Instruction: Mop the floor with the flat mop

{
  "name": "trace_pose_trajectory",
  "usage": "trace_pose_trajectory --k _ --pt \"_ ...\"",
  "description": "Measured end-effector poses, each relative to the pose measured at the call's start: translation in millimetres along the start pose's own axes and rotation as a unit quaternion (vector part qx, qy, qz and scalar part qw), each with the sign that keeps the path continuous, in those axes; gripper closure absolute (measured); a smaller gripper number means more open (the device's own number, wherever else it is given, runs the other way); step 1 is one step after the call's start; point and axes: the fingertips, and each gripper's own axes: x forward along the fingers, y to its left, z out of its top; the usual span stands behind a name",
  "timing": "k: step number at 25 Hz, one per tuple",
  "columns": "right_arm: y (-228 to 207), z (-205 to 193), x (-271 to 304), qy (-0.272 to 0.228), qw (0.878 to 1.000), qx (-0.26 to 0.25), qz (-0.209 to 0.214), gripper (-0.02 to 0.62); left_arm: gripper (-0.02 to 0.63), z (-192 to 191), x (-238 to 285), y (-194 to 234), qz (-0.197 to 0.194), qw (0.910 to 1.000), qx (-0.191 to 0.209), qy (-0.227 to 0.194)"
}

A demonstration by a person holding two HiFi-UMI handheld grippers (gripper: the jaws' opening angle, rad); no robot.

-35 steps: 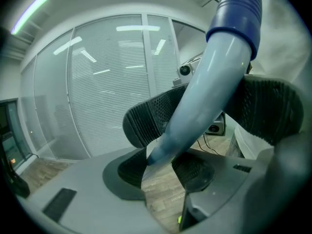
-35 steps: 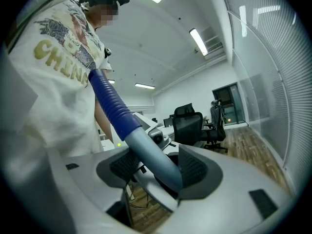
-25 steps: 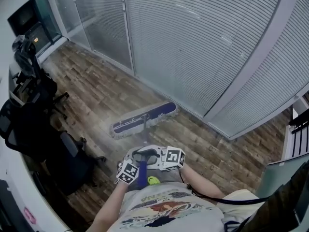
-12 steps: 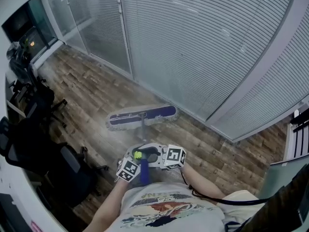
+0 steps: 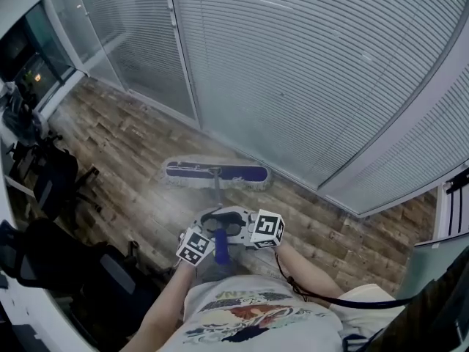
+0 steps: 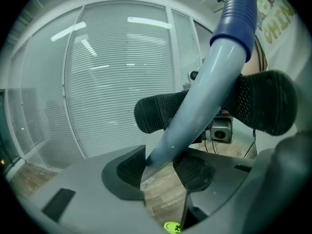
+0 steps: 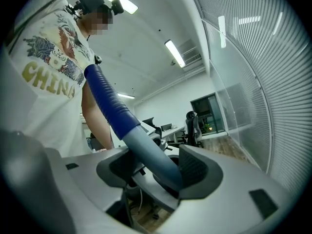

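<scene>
The flat mop's blue head with its white fringe (image 5: 216, 173) lies flat on the wood floor, close to the foot of the glass wall. Its grey handle (image 5: 218, 196) rises to both grippers in front of my chest. My left gripper (image 5: 201, 242) is closed round the handle (image 6: 195, 106) below the blue grip sleeve (image 6: 239, 9). Its jaws (image 6: 161, 172) have just been easing wider, with the pole still between the pads. My right gripper (image 5: 249, 233) clamps the same handle (image 7: 151, 152) from the other side, between its jaws (image 7: 156, 167). Its black fingers (image 6: 158, 113) show on either side of the pole.
A glass wall with white blinds (image 5: 308, 72) runs along the far side and bends at the right. Black office chairs (image 5: 51, 189) and a desk stand at the left. Wood floor (image 5: 124, 138) stretches away to the upper left.
The mop head has swung from slanted to lying along the wall's foot. The whole view has shifted along the glass wall, and the chairs have slid left and lower. Both grippers still hold the handle.
</scene>
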Motion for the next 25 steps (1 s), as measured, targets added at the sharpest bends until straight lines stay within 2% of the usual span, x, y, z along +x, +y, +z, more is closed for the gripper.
trace_pose_trajectory --k 6,13,19,25 --pt "-40 6 14 0.003 1.000 0.001 -0.014 0.344 0.456 1 11 39 -0.008 1.0000 0.000 0.005" --pt "-36 -2 26 0.017 1.000 -0.004 -0.010 0.345 0.454 -11 3 42 0.007 0.9998 -0.019 -0.001" --pt "-33 -6 26 0.017 1.000 0.001 -0.018 0.345 0.451 -13 2 38 0.004 0.9997 -0.024 -0.004" --pt "-44 4 37 0.012 1.000 -0.001 -0.018 0.345 0.451 -11 -3 54 -0.001 0.9998 -0.021 -0.003"
